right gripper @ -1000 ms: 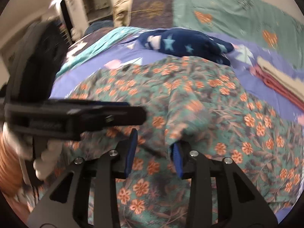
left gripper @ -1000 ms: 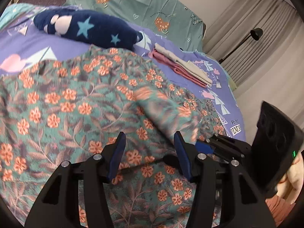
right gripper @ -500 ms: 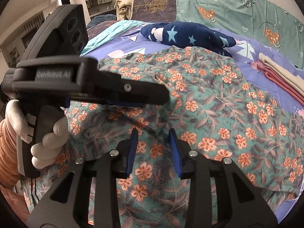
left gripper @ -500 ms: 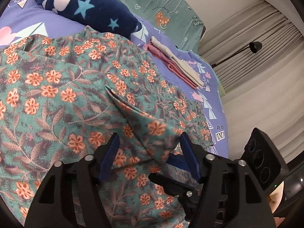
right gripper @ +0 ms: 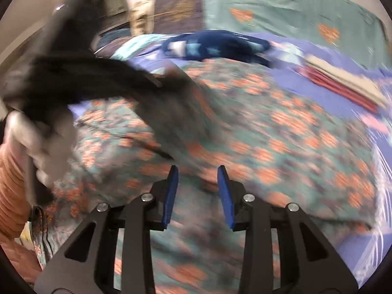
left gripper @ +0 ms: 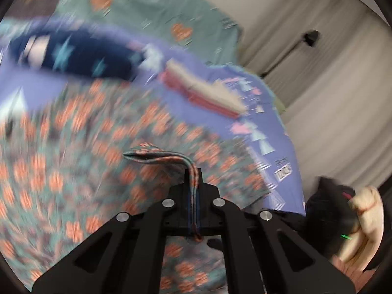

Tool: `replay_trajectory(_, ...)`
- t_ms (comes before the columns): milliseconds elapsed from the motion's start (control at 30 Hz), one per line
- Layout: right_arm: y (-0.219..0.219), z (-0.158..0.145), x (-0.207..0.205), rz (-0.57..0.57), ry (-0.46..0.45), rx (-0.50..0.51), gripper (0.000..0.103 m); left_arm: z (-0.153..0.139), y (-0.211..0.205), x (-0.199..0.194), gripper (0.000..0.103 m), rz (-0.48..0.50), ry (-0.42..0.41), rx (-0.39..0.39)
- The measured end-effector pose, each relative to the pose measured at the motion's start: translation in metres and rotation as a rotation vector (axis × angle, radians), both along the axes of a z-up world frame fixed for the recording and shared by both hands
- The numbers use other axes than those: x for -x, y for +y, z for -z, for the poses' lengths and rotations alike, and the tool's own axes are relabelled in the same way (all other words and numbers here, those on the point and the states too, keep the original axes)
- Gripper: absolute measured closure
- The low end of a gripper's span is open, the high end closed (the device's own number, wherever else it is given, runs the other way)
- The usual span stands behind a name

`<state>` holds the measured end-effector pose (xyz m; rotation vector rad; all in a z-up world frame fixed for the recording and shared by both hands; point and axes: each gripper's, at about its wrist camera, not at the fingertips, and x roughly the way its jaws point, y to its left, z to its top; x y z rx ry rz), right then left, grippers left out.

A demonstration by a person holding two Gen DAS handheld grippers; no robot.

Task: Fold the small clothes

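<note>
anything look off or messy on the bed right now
Nothing looks damaged. The floral garment lies rumpled across the bed, one edge pinched in the left gripper. The right gripper is open. The folded clothes stack looks tidy, though both views are blurred.

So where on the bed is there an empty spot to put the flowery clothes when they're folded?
Bare purple sheet shows between the flowery garment and the folded pile, and along the bed's right edge past that pile. The middle is crowded: the garment covers it, with the starry navy cloth behind. The left tongs pinch a fold; the right tongs are open.
</note>
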<state>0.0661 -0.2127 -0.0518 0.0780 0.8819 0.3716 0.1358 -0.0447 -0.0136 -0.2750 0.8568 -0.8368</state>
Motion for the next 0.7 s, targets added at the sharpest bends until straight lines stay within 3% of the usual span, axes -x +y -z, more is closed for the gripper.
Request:
replay_trajectory(200, -0.074, 0.018, 0.006, 0.3, 0.112, -0.04, 0.069, -0.086, 0.01, 0.01, 0.101, -0.008, -0.222, 0.004)
replay_trajectory(233, -0.081, 0.023, 0.008, 0.329, 0.131, -0.044, 0.075, -0.093, 0.014, 0.011, 0.101, -0.02, -0.244, 0.001)
replay_trajectory(333, -0.087, 0.026, 0.014, 0.335, 0.123, -0.078, 0.076, -0.101, 0.048, 0.01, 0.101, -0.096, -0.286, -0.031)
replay_trajectory(433, -0.081, 0.026, 0.014, 0.326, 0.109, -0.05, 0.072, -0.078, 0.088, 0.003, 0.101, -0.181, -0.251, -0.088)
replay_trajectory(567, -0.07, 0.024, 0.016, 0.297, 0.098, -0.01, 0.064, -0.017, 0.134, -0.013, 0.101, -0.282, -0.121, -0.191)
replay_trajectory(700, -0.06, 0.016, 0.025, 0.248, 0.102, -0.002, 0.061, 0.028, 0.164, -0.018, 0.101, -0.328, -0.018, -0.195)
